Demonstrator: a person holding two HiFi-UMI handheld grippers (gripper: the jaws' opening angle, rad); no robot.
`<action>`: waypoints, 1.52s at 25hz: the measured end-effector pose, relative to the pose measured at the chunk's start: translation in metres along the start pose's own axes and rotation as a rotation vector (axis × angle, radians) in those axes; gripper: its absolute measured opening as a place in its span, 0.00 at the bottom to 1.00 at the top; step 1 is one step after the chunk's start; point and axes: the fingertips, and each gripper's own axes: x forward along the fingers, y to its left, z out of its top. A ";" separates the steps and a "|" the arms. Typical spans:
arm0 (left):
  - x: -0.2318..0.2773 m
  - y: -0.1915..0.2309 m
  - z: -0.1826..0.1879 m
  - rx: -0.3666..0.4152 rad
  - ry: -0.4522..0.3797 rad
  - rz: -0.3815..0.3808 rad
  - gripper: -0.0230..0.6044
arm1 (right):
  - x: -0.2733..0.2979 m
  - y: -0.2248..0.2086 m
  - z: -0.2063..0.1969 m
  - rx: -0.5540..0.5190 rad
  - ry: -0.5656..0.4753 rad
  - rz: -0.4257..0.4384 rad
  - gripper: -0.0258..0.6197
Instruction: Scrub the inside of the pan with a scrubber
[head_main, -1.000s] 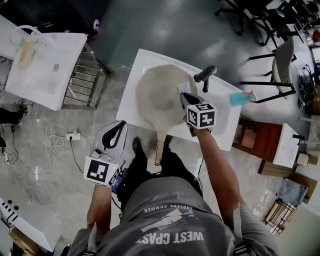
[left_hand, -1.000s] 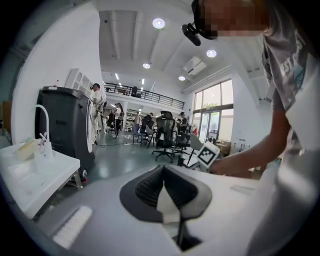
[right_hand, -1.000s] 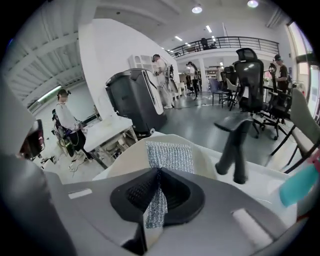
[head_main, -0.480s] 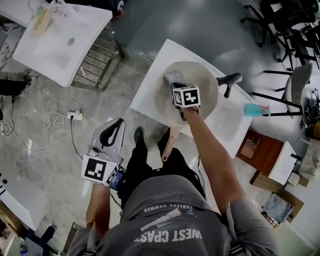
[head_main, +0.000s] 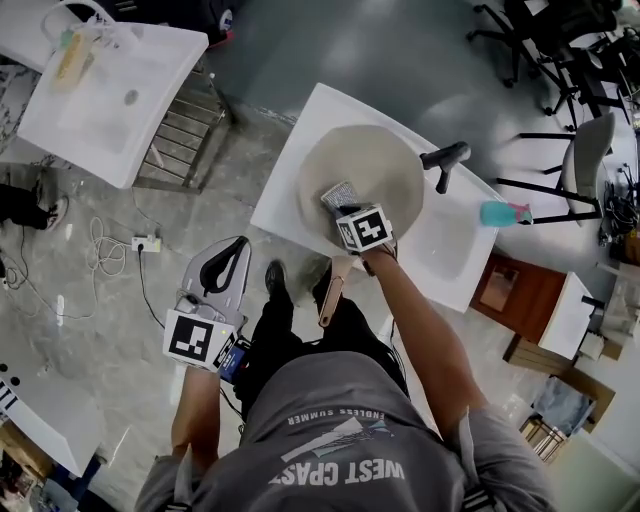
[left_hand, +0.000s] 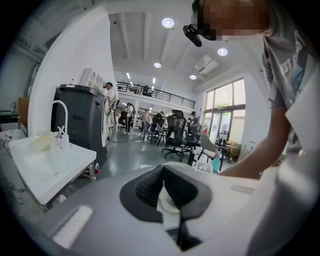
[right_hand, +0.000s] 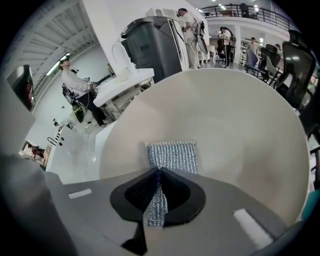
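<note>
**A:** Head view, closest in first: what did the tongs have?

**B:** The left tongs (head_main: 236, 255) hung over the floor beside the person's leg. Its tips were together and I could make out nothing gripped. Farther out, the right tongs (head_main: 343, 205) pointed steeply down into the pan (head_main: 385, 160) and was clamped on a silver mesh scrubber (head_main: 339, 193).

**A:** Where was the scrubber in the pan?

**B:** Inside it, on the side nearer the handle. Its free end spread flat against the pale inner surface.

**A:** And what held what?

**B:** The pan sat in a white sink (head_main: 290, 180), with only the scrubber in its bowl. Its long axis ran from the person outward. The wooden handle (head_main: 332, 292) stuck out past the sink's near edge and pointed back at the person, while the bowl lay away.

**A:** Beyond that?

**B:** A black faucet (head_main: 446, 157) stood just past the pan's rim. A teal bottle (head_main: 503, 213) stood at the sink's right end. A second white sink (head_main: 100, 95) stood well apart, far left.
</note>
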 end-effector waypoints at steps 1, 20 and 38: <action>0.003 -0.003 0.000 0.003 0.002 -0.008 0.04 | -0.004 -0.010 -0.006 0.017 0.010 -0.018 0.09; 0.017 -0.025 -0.010 0.006 0.037 -0.012 0.04 | 0.003 -0.088 0.085 0.168 -0.193 -0.049 0.09; 0.022 -0.022 -0.003 0.011 0.017 -0.027 0.04 | -0.001 -0.031 -0.022 0.023 0.074 0.005 0.08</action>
